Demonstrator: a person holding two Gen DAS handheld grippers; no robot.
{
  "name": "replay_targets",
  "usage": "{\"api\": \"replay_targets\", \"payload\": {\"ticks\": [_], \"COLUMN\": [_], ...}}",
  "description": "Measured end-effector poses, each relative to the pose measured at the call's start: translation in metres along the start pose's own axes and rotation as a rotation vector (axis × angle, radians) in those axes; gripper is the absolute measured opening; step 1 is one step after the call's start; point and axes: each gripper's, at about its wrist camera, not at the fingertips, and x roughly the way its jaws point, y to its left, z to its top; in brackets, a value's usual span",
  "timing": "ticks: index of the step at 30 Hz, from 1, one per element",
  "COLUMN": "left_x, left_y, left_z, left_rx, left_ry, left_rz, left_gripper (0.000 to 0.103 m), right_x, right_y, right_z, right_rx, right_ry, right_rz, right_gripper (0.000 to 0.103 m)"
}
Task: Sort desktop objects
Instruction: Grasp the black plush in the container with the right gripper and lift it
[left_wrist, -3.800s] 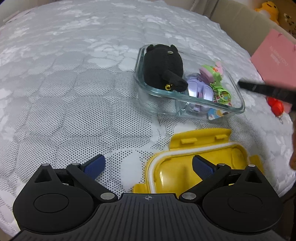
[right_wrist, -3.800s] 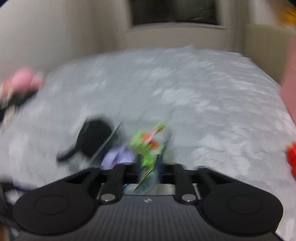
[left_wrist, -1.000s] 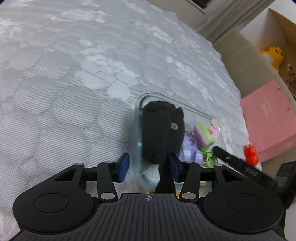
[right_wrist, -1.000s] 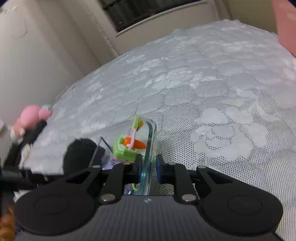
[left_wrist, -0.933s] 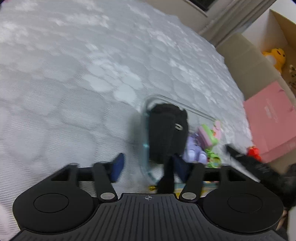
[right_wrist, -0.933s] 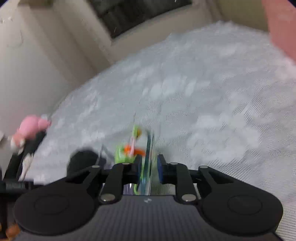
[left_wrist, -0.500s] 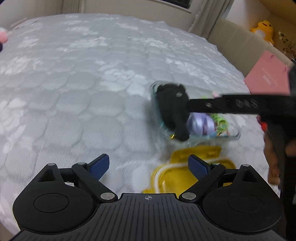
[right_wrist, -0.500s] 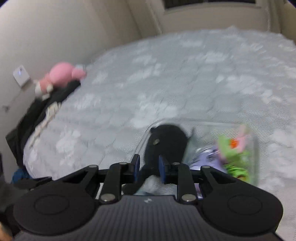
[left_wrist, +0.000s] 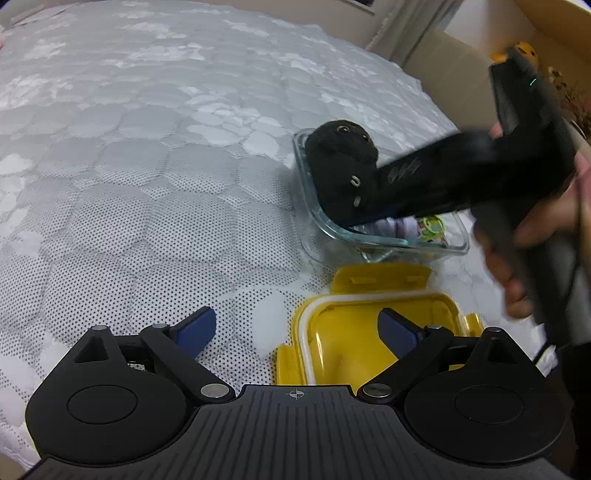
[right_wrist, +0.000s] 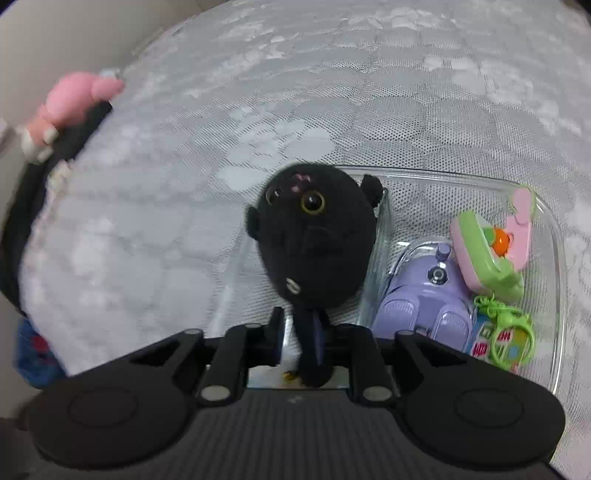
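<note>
A clear glass container sits on the grey quilted bed. A black plush cat stands up at the container's left end. My right gripper is shut on the plush's tail end and holds it over the container; it shows as a dark blurred bar in the left wrist view. A purple toy, a green and pink toy and a green keyring lie in the container. My left gripper is open and empty above the yellow lid.
The yellow lid lies on the bed just in front of the container. A pink plush on dark clothing lies at the bed's far left edge. A cardboard box stands beyond the bed on the right.
My right gripper let go of the container's rim, swung over it and closed on the black plush, tilting it up. My left gripper opened and pulled back to above the yellow lid.
</note>
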Motion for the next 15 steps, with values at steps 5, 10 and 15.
{"api": "replay_targets", "payload": {"ticks": [5,10,15], "left_x": [0.006,0.006,0.006], "left_y": [-0.001,-0.003,0.005], "left_z": [0.002,0.0,0.001], "left_rx": [-0.023,-0.018,-0.047], "left_ry": [0.014,0.022,0.023], "left_rz": [-0.029,-0.032,-0.024], "left_gripper": [0.099,0.099,0.099], "right_x": [-0.057,-0.041,-0.009], "right_y": [0.011,0.03,0.032], "right_z": [0.002,0.01,0.009], "right_rx": [-0.1,-0.287,-0.32], "right_ry": [-0.244,-0.392,-0.347], "right_rz": [-0.018,-0.148,-0.192], "right_gripper": [0.037,0.041,0.037]}}
